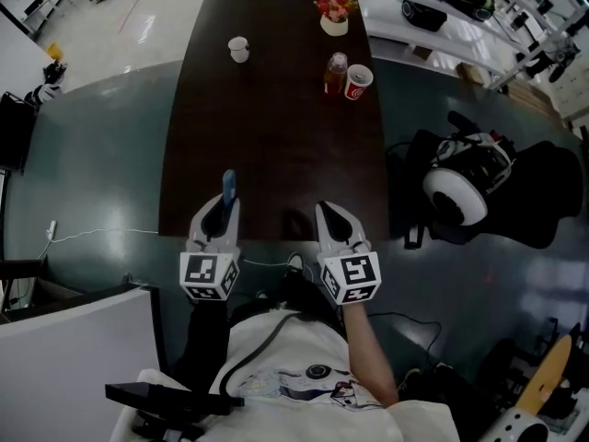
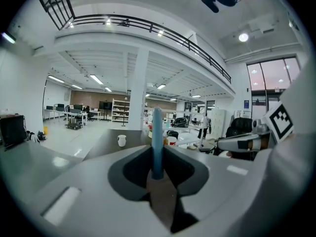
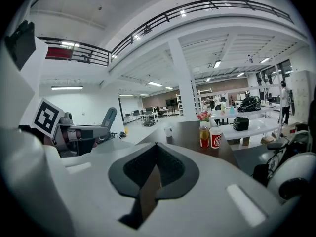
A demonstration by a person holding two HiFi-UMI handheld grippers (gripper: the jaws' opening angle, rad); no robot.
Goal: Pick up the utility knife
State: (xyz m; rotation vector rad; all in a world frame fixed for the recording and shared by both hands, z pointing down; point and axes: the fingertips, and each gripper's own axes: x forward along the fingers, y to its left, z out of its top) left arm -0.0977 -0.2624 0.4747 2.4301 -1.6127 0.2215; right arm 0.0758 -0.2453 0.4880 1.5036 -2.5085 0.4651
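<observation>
The utility knife [image 1: 228, 185] is a slim blue bar, and my left gripper [image 1: 221, 212] is shut on its lower end. It sticks forward out of the jaws over the near edge of the dark brown table [image 1: 276, 145]. In the left gripper view the knife [image 2: 157, 137] stands upright between the pads, lifted off the table. My right gripper [image 1: 329, 214] hovers beside it at the table's near edge, about level with the left one. Its jaws [image 3: 156, 145] meet at the tips with nothing between them.
At the table's far end stand a white cup [image 1: 239, 49], a drink bottle [image 1: 335, 74], a red-and-white paper cup [image 1: 358, 82] and a flower pot [image 1: 335, 13]. A black bag with a white round device [image 1: 457, 191] lies on the floor to the right. A thin cable [image 1: 101, 233] runs across the floor at left.
</observation>
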